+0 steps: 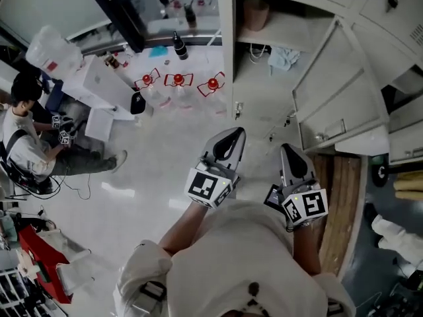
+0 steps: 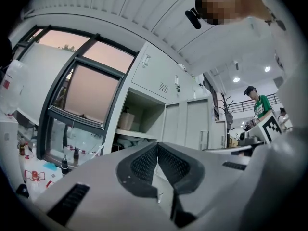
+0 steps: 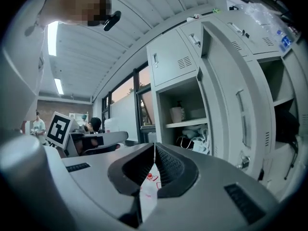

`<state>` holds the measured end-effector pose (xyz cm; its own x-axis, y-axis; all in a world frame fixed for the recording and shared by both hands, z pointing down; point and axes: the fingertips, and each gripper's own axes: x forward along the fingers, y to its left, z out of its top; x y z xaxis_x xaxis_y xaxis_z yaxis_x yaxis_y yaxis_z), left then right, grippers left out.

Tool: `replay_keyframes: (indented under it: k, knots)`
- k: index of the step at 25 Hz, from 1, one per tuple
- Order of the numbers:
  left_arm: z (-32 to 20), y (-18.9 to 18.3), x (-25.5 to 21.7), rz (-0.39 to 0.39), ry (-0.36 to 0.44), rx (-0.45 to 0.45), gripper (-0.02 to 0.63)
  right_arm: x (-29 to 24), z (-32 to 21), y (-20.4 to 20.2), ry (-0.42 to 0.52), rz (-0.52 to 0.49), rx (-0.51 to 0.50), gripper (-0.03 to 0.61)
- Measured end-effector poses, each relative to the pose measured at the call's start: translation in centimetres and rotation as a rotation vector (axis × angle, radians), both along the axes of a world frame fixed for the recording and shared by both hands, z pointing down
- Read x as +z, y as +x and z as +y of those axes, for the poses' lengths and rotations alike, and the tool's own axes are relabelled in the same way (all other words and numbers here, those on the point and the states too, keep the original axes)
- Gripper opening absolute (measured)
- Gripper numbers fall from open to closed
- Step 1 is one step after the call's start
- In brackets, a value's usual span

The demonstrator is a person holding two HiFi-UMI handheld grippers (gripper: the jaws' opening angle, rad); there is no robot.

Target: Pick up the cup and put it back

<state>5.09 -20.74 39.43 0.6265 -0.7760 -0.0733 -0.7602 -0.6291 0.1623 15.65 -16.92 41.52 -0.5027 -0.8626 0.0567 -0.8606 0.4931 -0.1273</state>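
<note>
Standing upright on the upper shelf [image 3: 190, 124] of the open locker [image 1: 264, 78], the single cup [image 3: 176, 114] has its long axis vertical and its mouth upward. It sits toward the left side of that compartment, pale and apart from both claws. On the shelf below it lie a crumpled light cloth [image 1: 284, 57] and a white cable [image 1: 259, 50]. The compartment's door [image 1: 337, 104] is swung out on the right. Two grippers point toward the locker, well short of it. The left gripper [image 1: 236, 135] has its dark ribbed pads pressed together at the tips with nothing between them. The right gripper [image 1: 288, 150] is likewise pressed closed and empty. Each carries one cube with square markers. On the pale floor [image 1: 165, 170] left of the locker stand three clear bottles [image 1: 178, 84] with red tops, in a row. One dark bottle [image 1: 179, 46] stands behind them by the window frame. Farther left a seated person [image 1: 26, 137] holds another marker-cubed tool. A wooden board [image 1: 340, 197] lies along the floor on the right, beside the open door.
</note>
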Motion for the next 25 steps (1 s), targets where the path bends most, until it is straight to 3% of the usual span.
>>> replay_keyframes:
  k: [5,15,16,18,20,25]
  knots:
    - [-5.0,-1.5,-1.6,0.018,0.02,0.022,0.009,-2.0,-6.5,-1.0,0.014,0.013,0.037,0.026]
    - [-11.9,-4.3,-5.1,-0.033,0.087,0.06,0.009,-6.5,-18.3,-2.9,0.069,0.035,0.114,0.04]
    - [-12.4,-4.5,-5.4,-0.033,0.093,0.061,0.009,-6.9,-19.2,-3.1,0.075,0.037,0.115,0.061]
    - [-13.1,-4.7,-6.0,-0.027,0.104,0.064,0.009,-7.7,-21.1,-3.5,0.081,0.043,0.106,0.181]
    - [-13.6,-4.7,-6.5,-0.022,0.115,0.071,0.009,-8.4,-23.1,-3.8,0.087,0.044,0.1,0.254]
    - [-14.7,-4.8,-7.5,-0.014,0.132,0.086,0.009,-9.6,-28.2,-4.1,0.079,0.086,0.096,0.317]
